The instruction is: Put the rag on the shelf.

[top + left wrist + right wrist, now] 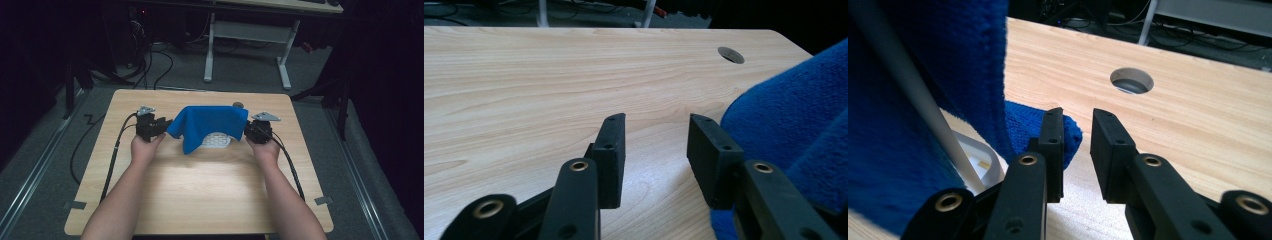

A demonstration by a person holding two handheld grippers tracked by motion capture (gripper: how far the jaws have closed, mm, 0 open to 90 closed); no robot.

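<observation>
A blue cloth point(210, 122) hangs draped over a white object point(217, 140) at the back middle of the wooden table point(200, 185); only the white object's lower edge shows below the cloth. My left gripper point(167, 122) is at the cloth's left edge. In the left gripper view it point(656, 122) is open with bare table between the jaws, and the cloth point(794, 115) lies just beside its right jaw. My right gripper point(248, 129) is at the cloth's right edge. It point(1078, 114) is open with a narrow gap, beside the cloth point(948, 60) and a white rod point(908, 85).
A round cable hole point(238, 104) sits in the table just behind the cloth, seen too as the hole point(730, 55) and the hole point(1131, 80). Beyond the table stand white desk legs point(285, 65) and floor cables point(160, 65). Bare wood stretches toward the front edge.
</observation>
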